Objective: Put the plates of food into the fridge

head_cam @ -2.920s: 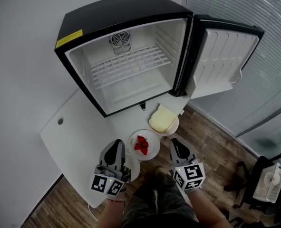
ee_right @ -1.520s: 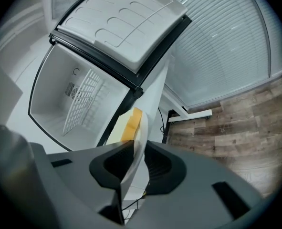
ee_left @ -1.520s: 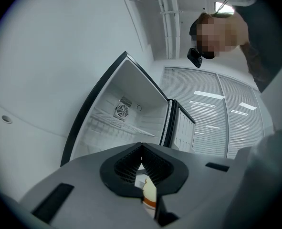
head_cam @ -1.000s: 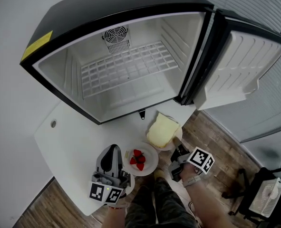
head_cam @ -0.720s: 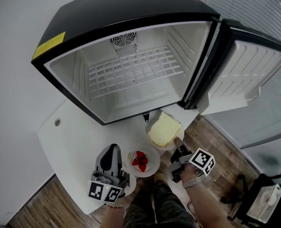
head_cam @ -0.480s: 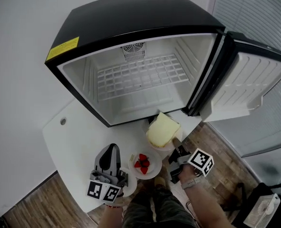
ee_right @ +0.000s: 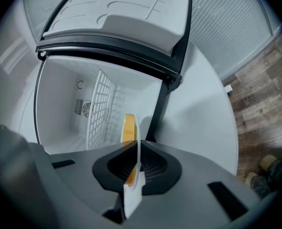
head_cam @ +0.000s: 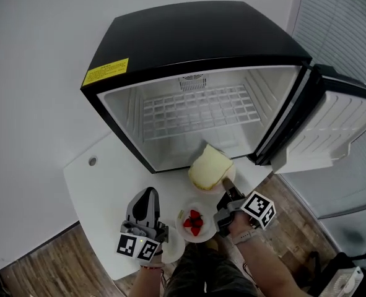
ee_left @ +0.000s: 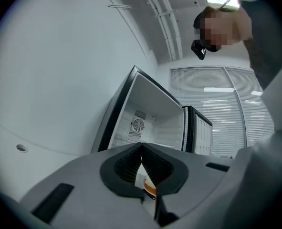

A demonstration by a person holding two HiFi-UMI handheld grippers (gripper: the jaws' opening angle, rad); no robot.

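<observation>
Head view high above the fridge (head_cam: pixel 195 36), facing steeply down, left and right gripper views low before the fridge, facing in, all sharing its interior

The black fridge (head_cam: pixel 195 36) stands at 12 o'clock with its door (head_cam: pixel 331 129) swung open toward 3 o'clock, showing a white wire shelf (head_cam: pixel 198 110) inside. At centre the right gripper (head_cam: pixel 227 190) grips a plate of bread (head_cam: pixel 210 167) by its 5 o'clock rim, right at the fridge's front lip. A plate of strawberries (head_cam: pixel 195 223) rests on the white table (head_cam: pixel 108 178) at 6 o'clock, with the left gripper (head_cam: pixel 148 194) just beside it at 7 o'clock.
</observation>
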